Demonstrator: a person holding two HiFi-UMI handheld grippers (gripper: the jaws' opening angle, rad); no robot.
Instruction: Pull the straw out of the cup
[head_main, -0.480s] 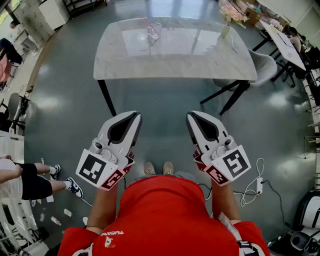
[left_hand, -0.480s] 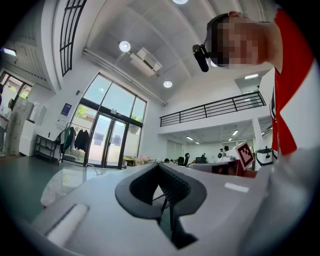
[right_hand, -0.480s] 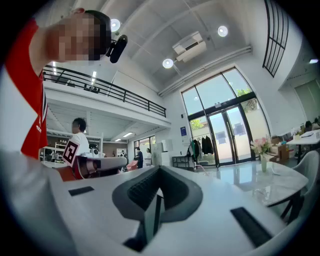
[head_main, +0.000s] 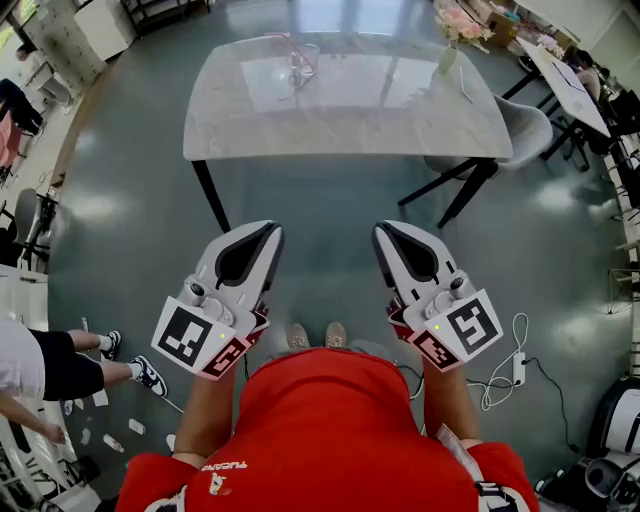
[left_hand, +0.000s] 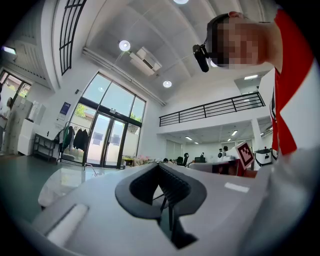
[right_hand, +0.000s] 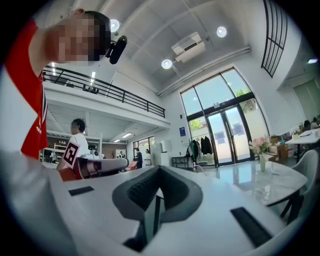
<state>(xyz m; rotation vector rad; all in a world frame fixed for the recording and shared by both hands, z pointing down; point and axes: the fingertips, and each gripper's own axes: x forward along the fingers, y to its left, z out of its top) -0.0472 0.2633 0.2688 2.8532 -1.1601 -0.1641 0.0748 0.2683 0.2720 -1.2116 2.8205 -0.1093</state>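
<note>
Holding both grippers level in the lower half of the head view, we note the left gripper (head_main: 270, 235) and right gripper (head_main: 384, 235) closed, nothing between their jaws. The cup (head_main: 306, 64), with its straw (head_main: 288, 44) in it, stands on the table (head_main: 400, 110) at top centre, well apart from both.

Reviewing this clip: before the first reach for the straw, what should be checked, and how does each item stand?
1. Cup upright on table: ok.
2. Straw in cup: ok.
3. Left gripper and right gripper empty: ok.
4. Jaws open for a grasp: not ok, both shut.
5. Grippers near cup: not ok, they are short of the table.
6. Vase apart from cup: ok.
</note>
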